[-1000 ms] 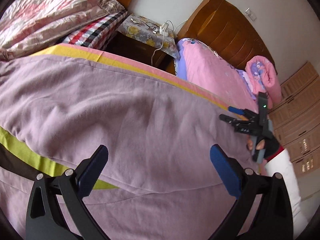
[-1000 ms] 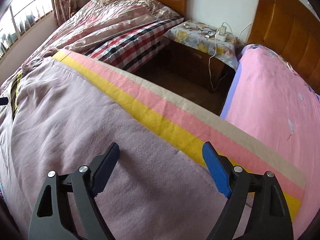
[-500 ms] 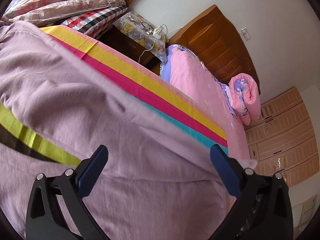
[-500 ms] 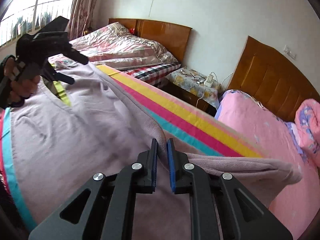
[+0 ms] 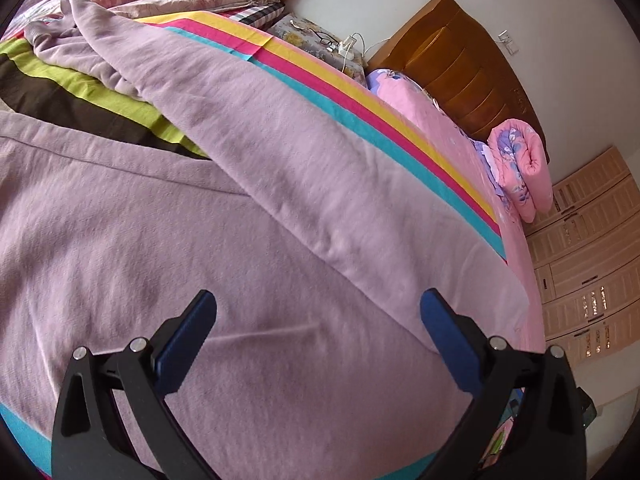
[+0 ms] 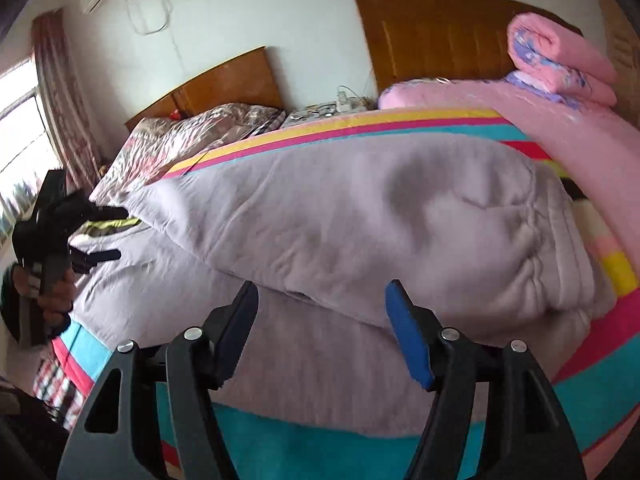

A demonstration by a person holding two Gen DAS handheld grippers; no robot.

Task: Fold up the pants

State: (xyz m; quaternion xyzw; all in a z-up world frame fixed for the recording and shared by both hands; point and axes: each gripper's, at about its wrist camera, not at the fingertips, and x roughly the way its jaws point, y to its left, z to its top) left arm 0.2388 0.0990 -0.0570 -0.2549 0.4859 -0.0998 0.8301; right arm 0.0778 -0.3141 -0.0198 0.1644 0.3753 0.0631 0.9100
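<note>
Light purple pants (image 5: 248, 216) lie spread on a striped blanket (image 5: 360, 96) on the bed. One part is folded diagonally over the rest. In the right wrist view the pants (image 6: 340, 220) show the gathered waistband (image 6: 536, 256) at the right. My left gripper (image 5: 318, 334) is open and empty, just above the fabric; it also shows in the right wrist view (image 6: 104, 232) at the far left. My right gripper (image 6: 322, 320) is open and empty, close over the folded edge.
A rolled pink quilt (image 5: 520, 164) lies by the wooden headboard (image 5: 460, 64) of the pink bed. A nightstand (image 5: 320, 36) with cables stands between the beds. A second bed with a patterned quilt (image 6: 192, 136) is at the left. Wardrobes (image 5: 592, 264) are at the right.
My right gripper was shut on the pants' edge half a second ago and has opened and let go. The pants now lie folded over. The left gripper stayed open and shifted over the fabric.
</note>
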